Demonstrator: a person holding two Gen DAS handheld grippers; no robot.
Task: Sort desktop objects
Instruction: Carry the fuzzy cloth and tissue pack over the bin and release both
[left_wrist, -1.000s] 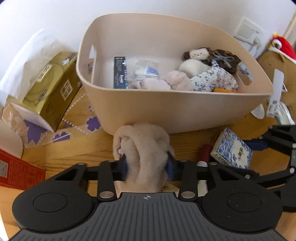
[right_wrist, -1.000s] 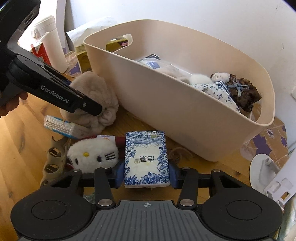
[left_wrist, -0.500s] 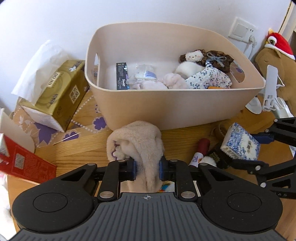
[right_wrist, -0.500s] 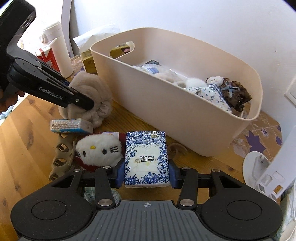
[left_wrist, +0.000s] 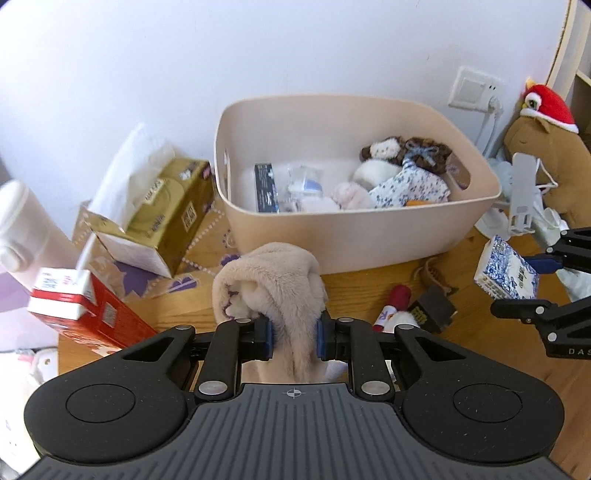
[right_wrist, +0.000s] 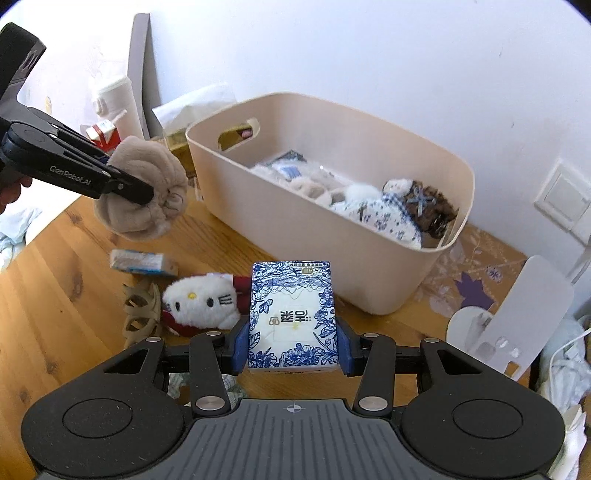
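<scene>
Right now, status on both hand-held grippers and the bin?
Left hand-held gripper shut on beige fluffy plush. Right hand-held gripper shut on blue-white floral tissue pack. Beige plastic bin ahead, path unobstructed.

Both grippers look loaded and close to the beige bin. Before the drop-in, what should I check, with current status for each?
1. Left gripper shut on the beige plush: ok.
2. Right gripper shut on the blue-patterned tissue pack: ok.
3. Both items clear of the wooden desk: ok.
4. Either item above the beige bin opening: not ok, both are short of its near wall.
5. Free space in the bin: ok, near the handle end.
6. Grippers apart: ok.
</scene>
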